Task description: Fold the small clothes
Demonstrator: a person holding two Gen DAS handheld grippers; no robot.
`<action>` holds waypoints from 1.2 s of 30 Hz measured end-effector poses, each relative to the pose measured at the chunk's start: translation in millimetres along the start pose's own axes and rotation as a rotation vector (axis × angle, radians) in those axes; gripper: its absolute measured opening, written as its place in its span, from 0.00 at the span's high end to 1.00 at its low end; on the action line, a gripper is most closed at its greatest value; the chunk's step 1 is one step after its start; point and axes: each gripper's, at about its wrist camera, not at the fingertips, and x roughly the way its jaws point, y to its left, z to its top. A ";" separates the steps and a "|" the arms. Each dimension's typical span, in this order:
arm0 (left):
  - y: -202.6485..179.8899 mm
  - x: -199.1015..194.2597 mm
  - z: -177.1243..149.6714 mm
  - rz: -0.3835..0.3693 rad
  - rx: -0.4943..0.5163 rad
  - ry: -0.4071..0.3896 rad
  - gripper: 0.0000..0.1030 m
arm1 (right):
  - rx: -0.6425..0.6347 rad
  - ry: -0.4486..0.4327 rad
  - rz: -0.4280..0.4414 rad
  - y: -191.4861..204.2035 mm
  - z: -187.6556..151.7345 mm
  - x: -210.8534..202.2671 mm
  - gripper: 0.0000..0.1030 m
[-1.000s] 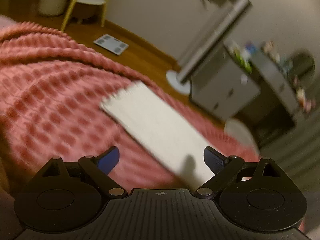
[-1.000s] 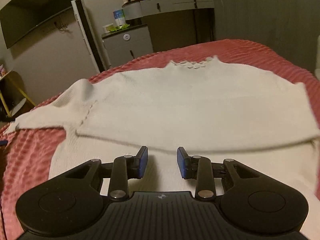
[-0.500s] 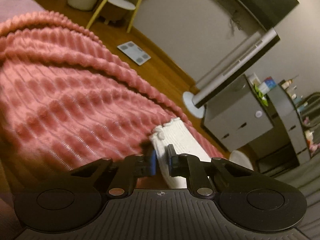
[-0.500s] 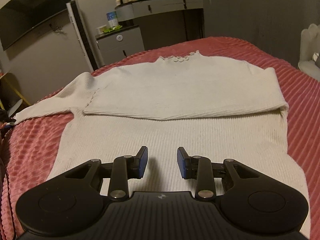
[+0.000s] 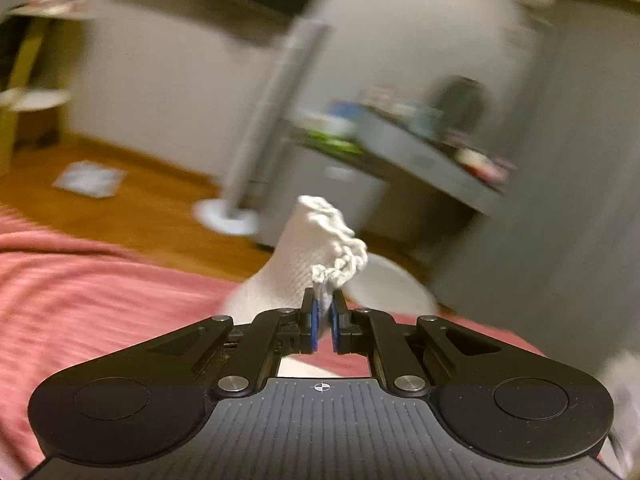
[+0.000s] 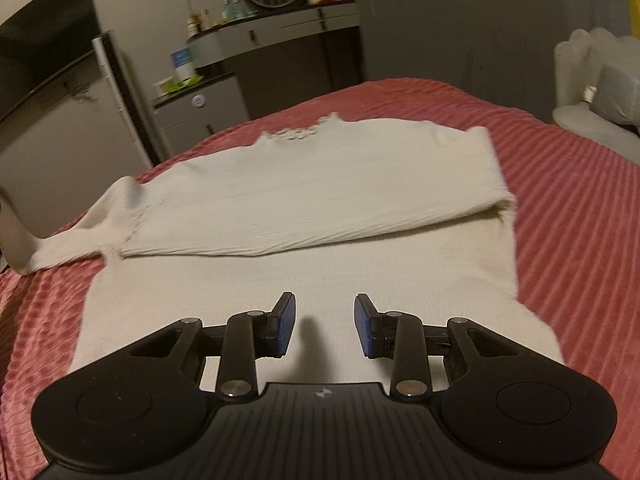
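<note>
A white knit sweater (image 6: 304, 208) lies flat on the pink bedspread (image 6: 572, 208), its right sleeve folded across the chest. Its left sleeve (image 6: 72, 240) stretches off to the left and rises at the frame edge. My left gripper (image 5: 323, 304) is shut on that sleeve's frilled cuff (image 5: 320, 240) and holds it lifted above the bed. My right gripper (image 6: 325, 322) is open and empty, hovering over the sweater's lower hem area.
The bedspread (image 5: 80, 300) fills the left wrist view's lower left. Beyond the bed's edge are a wooden floor (image 5: 132, 200), a tower fan (image 5: 260, 128), a grey cabinet (image 6: 200, 116) and a dresser (image 6: 288, 44). A white chair (image 6: 596, 88) stands at the right.
My left gripper closed on the sleeve cuff and has lifted it off the bedspread, swinging its view upward. My right gripper has drawn back slightly over the hem and stays open.
</note>
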 end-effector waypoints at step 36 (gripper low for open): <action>-17.6 14.3 -117.2 0.481 -0.074 0.101 0.22 | 0.074 0.208 0.408 100.8 45.6 112.4 0.94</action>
